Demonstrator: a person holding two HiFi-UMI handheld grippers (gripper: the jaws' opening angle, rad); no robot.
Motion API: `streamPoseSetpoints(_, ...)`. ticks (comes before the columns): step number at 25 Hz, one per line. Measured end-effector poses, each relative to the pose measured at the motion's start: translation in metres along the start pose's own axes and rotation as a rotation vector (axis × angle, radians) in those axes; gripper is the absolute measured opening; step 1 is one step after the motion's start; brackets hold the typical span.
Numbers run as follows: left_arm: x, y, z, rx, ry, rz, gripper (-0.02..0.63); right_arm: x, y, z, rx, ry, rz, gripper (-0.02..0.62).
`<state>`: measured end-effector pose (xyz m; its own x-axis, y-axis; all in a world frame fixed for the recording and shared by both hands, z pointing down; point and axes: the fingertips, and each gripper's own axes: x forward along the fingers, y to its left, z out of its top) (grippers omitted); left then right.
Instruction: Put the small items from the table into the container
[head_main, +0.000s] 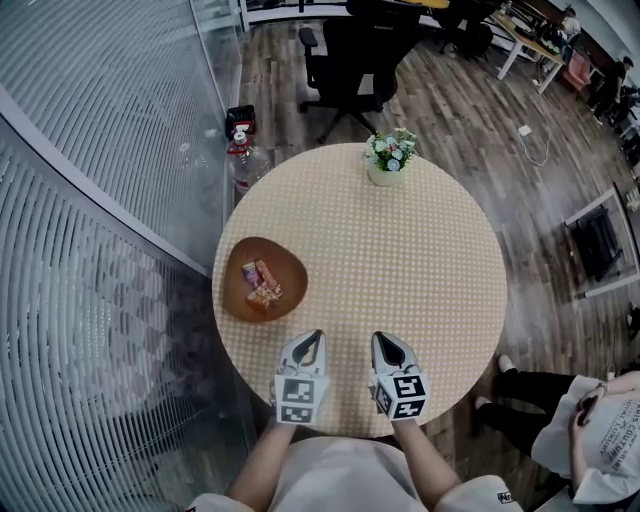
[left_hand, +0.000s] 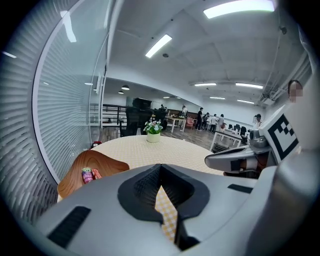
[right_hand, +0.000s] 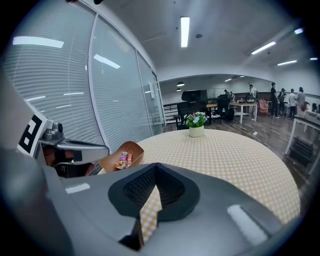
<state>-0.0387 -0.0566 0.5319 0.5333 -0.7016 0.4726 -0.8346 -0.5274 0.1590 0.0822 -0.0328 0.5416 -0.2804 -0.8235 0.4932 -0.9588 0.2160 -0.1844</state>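
**A:** Where are the small things sitting?

**B:** They are lying in the wooden bowl (head_main: 238, 300) at the left side of the round table (head_main: 420, 270). The wrapped sweets (head_main: 262, 285) are bunching together in its middle, touching one another.

**A:** How many is the bowl holding?

**B:** It seems to be holding three: a purple one, a red-orange one and a mixed-coloured one. They are overlapping, so a fourth could be hiding underneath. None is showing on the checked cloth outside the bowl.

**A:** What else is standing there?

**B:** One flower pot (head_main: 389, 160) is standing at the far edge, well apart from the bowl.

**A:** And the claws?

**B:** The left gripper (head_main: 312, 336) and the right gripper (head_main: 386, 338) are hovering side by side over the near edge. Each one's jaws are pressing tip to tip with nothing between them. Only cloth is showing through the gap behind the tips.

**A:** How would a sweet be handling, if one needed lifting?

**B:** It is probably weighing next to nothing, with a crinkly, slippery wrapper over a firm core. Pinching across the narrow middle is looking safer than catching a loose wrapper end, which might slip out.

**A:** So how far is the job getting?

**B:** Judging by the bare cloth, it is looking finished.
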Motion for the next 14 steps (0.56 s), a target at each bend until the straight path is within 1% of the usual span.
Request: streamPoseSetpoints(14,-0.0036,-0.0053,-0.0029,-0.002,0.013,0.0,0.006,-0.0077,0.0084,0.0056,-0.019,-0.002,0.003,0.0)
